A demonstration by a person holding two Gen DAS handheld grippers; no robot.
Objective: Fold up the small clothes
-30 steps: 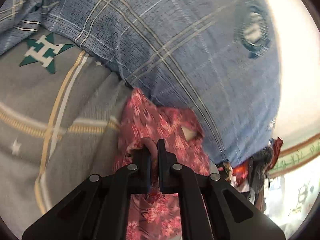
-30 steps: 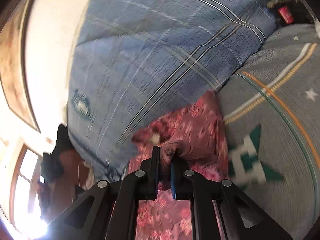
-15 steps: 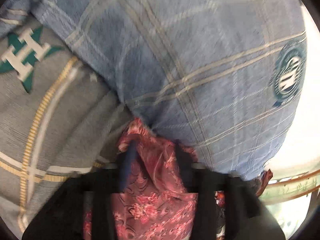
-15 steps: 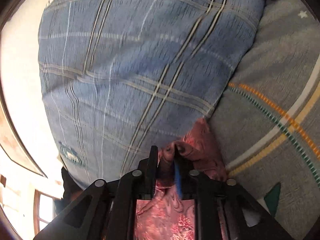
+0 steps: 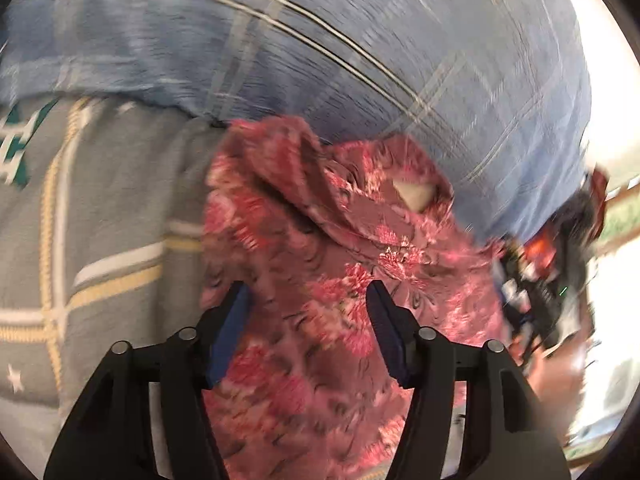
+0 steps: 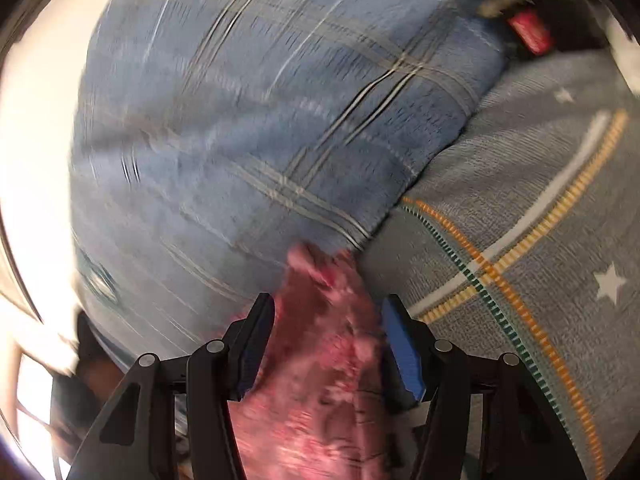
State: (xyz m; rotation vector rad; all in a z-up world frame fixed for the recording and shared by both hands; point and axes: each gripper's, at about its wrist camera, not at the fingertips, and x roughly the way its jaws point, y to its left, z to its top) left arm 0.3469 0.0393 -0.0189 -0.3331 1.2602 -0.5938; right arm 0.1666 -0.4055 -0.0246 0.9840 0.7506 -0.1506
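**Inventory: both tongs spread over the red floral garment**

1. Left gripper (image 5: 307, 300): I see its two blue-padded fingers (image 5: 230, 330) set wide apart, nothing pinched between them. The cloth lies under and beyond the gap.

2. Right gripper (image 6: 329, 314): I see its jaws likewise spread, blue pads on either side of a ridge of the same cloth; whether the pads touch it I cannot tell through the blur.

3. Red floral garment (image 5: 340, 248): small, pink-and-maroon print, lying rumpled on the grey bedspread (image 5: 112, 208), its far edge against the blue plaid pillow (image 5: 360, 48). A pale label (image 5: 414, 194) shows near its upper part.

4. Grey bedspread (image 6: 520, 200): striped in yellow, white and green, with white stars.

5. Blue plaid pillow (image 6: 248, 112): bulky, filling the upper part of both wrist views.
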